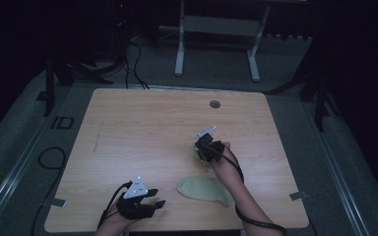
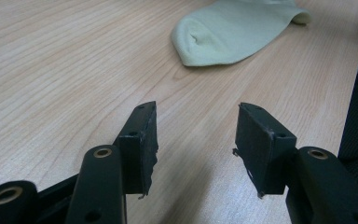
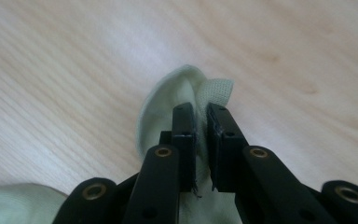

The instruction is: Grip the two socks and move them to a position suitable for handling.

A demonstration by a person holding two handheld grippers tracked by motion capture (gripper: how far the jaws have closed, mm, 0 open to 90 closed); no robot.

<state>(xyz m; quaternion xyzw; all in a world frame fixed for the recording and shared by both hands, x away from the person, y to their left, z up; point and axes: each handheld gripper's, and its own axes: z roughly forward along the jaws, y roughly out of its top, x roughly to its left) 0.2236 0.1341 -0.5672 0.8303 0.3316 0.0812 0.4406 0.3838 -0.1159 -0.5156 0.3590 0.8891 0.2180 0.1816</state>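
A pale green sock (image 3: pixel 168 107) is pinched between the jaws of the right claw (image 3: pixel 202 122), with its rolled edge poking out just past the tips. A second sock (image 1: pixel 204 190) lies flat on the table (image 1: pixel 142 123), just behind that claw and near the arm. The left claw (image 2: pixel 196 126) is held loose, with nothing between its jaws, and the flat sock lies ahead of it. The pinched sock should be kept squeezed tight, carried low and slowly, and laid neatly by the flat one.

Held sock (image 3: pixel 168 112) – lower part behind jaws; 2nd sock (image 2: pixel 235 32) cut off by top edge.
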